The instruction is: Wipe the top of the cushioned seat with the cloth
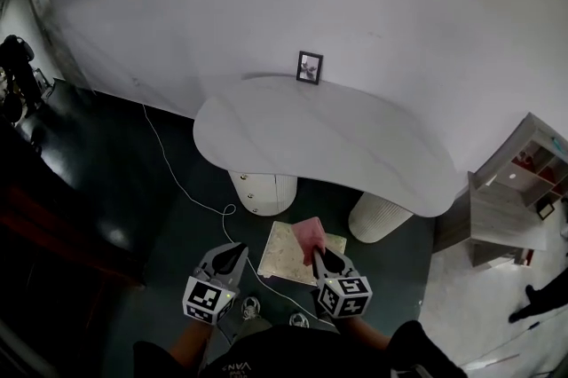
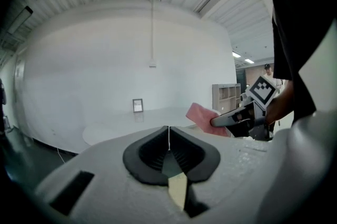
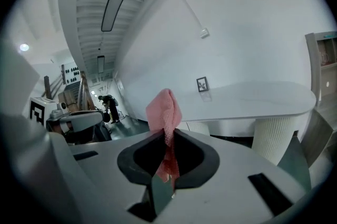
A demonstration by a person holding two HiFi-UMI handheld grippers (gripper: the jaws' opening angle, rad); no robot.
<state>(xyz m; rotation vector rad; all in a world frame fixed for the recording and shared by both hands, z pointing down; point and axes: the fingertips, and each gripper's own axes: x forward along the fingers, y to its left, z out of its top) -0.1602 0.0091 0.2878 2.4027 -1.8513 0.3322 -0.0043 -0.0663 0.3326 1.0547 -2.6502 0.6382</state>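
A square cushioned seat (image 1: 288,250) with a pale speckled top stands on the dark floor below the table. A pink cloth (image 1: 310,237) hangs over its right part, and my right gripper (image 1: 319,258) is shut on that cloth. In the right gripper view the cloth (image 3: 164,115) sticks up out of the closed jaws. My left gripper (image 1: 236,255) hovers left of the seat, shut with nothing in it. In the left gripper view the jaws (image 2: 169,131) meet, and the right gripper (image 2: 231,119) with the cloth (image 2: 201,114) shows beyond.
A white rounded table (image 1: 319,141) on two ribbed pedestals (image 1: 263,192) stands just beyond the seat, with a small framed picture (image 1: 309,66) on it. A white cable (image 1: 173,172) trails across the floor at left. A shelf unit (image 1: 519,190) stands at right.
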